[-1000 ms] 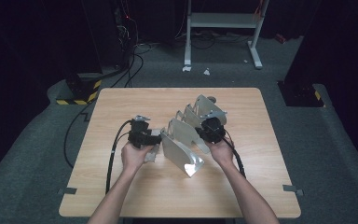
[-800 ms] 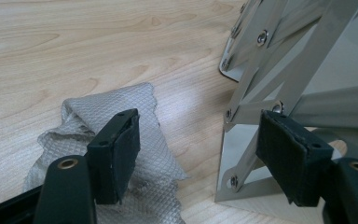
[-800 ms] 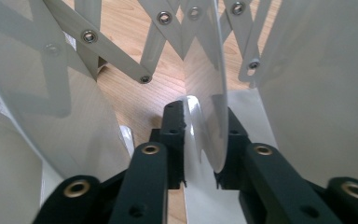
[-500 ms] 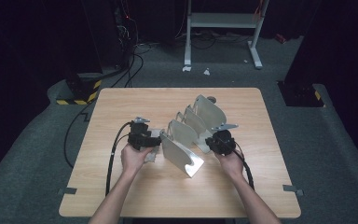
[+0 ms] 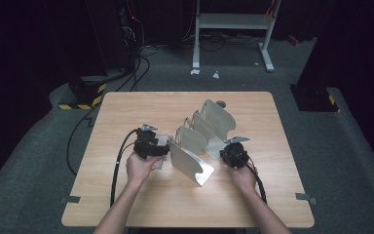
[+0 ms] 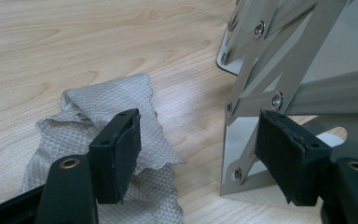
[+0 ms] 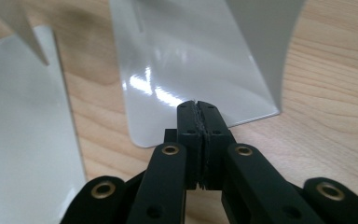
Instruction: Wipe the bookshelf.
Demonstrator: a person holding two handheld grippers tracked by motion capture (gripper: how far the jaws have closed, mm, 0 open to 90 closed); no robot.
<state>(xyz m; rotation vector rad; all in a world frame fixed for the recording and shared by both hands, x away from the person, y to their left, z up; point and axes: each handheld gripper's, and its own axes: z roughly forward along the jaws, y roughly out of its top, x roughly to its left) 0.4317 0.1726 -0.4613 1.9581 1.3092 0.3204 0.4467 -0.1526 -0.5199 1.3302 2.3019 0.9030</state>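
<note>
A shiny steel folding rack (image 5: 195, 141) of several curved plates joined by a riveted scissor linkage (image 6: 279, 60) stands mid-table. A crumpled grey cloth (image 6: 135, 93) lies at the rack's left end (image 5: 158, 163). My left gripper (image 5: 164, 149) is open, one jaw over the cloth and the other by the linkage (image 6: 200, 140), gripping nothing. My right gripper (image 5: 226, 147) sits at the rack's right side. Its jaws have just closed further and now meet with nothing between them (image 7: 198, 109), pointing at the flat foot of a plate (image 7: 191, 56).
The wooden table (image 5: 126, 112) carries the rack, with bare wood to its left, right and front. A small round object (image 5: 220, 103) lies behind the rack. Black cables (image 5: 119, 165) trail from the grippers toward the person.
My right gripper has come down and back toward the person, from beside the rack's rear plates to the table by its right side. The left gripper and cloth have stayed put.
</note>
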